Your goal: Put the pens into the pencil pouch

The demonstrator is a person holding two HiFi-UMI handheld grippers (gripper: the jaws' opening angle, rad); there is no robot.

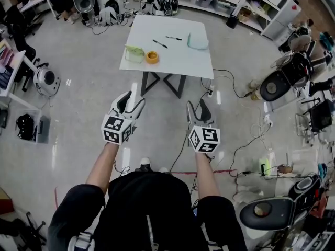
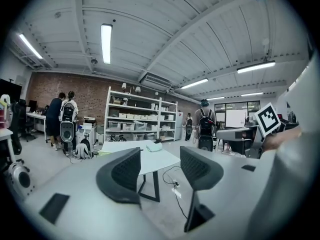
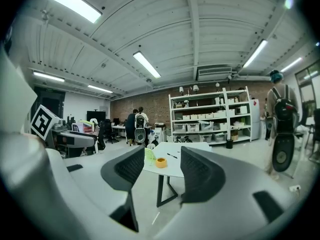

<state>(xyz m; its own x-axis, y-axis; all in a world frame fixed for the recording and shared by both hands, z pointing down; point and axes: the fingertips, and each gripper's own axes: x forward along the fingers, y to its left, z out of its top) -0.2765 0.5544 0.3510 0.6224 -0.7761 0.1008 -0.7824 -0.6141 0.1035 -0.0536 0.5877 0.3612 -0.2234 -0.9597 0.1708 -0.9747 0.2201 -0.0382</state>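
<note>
Head view: left gripper [image 1: 127, 99] and right gripper [image 1: 198, 107] are side by side, both with jaws wide apart (nothing between them). Well ahead of them stands the table [image 1: 172, 61]. On it lie tape [image 1: 152, 57] nearest, then a pen [image 1: 160, 44], a second pen [image 1: 174, 37] and, right of those, the pouch [image 1: 197, 42].

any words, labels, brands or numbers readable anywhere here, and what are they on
No text can be read in any view.
Left cube on the left gripper: black square markers, no letters.
Right cube on the right gripper: the same.
Shelf bins: labels, if any, too small.
Pens and tape roll: too small to tell.
</note>
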